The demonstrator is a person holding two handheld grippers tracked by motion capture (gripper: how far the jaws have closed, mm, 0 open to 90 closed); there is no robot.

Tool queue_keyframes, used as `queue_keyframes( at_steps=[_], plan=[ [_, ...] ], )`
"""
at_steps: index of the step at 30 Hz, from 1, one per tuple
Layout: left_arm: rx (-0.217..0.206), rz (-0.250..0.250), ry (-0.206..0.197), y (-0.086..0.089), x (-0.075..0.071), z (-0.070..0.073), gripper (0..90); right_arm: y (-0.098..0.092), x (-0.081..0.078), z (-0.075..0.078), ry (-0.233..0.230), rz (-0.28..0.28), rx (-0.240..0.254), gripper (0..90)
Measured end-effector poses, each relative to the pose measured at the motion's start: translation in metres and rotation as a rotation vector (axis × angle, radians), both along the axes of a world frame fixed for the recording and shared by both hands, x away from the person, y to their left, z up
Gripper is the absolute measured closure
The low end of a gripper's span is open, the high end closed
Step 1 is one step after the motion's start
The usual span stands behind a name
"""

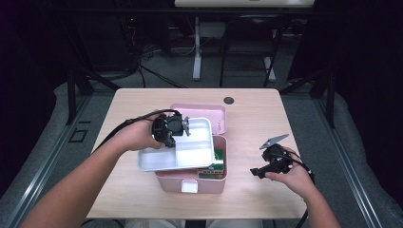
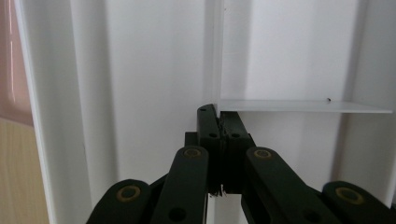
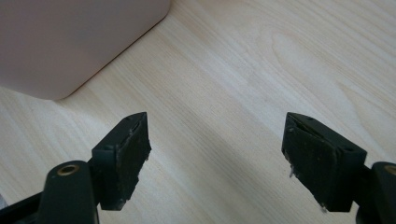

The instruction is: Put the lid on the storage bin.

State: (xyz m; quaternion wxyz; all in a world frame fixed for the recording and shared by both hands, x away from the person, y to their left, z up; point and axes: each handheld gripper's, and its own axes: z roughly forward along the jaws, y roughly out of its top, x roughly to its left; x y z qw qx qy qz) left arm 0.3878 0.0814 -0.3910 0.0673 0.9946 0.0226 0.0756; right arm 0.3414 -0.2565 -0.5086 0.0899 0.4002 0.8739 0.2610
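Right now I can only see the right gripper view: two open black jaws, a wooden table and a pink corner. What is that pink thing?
Observer: It is a pink storage box, and its lid is swung open behind it.
Child: Is the other gripper doing anything?
Observer: Yes. The left gripper is shut on the divider wall of a white tray, which lies over the open box.
Child: Is anything inside the box?
Observer: Something green shows past the tray's corner, but I cannot tell what it is.
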Motion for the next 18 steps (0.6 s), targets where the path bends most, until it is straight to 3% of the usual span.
queue_keyframes(
  at_steps=[5,8,18],
  plan=[
    [0.016,-0.037,-0.006,-0.015,-0.003,-0.003,89.4,0.000,0.000,0.000,0.001,-0.002,0.000,22.9],
    [-0.002,-0.055,0.002,-0.023,-0.005,-0.005,89.4,-0.001,0.000,-0.001,-0.001,-0.001,-0.002,22.9],
    [0.017,-0.078,0.001,-0.032,-0.007,-0.018,89.4,-0.002,-0.001,-0.004,0.005,-0.004,0.004,22.9]
  ],
)
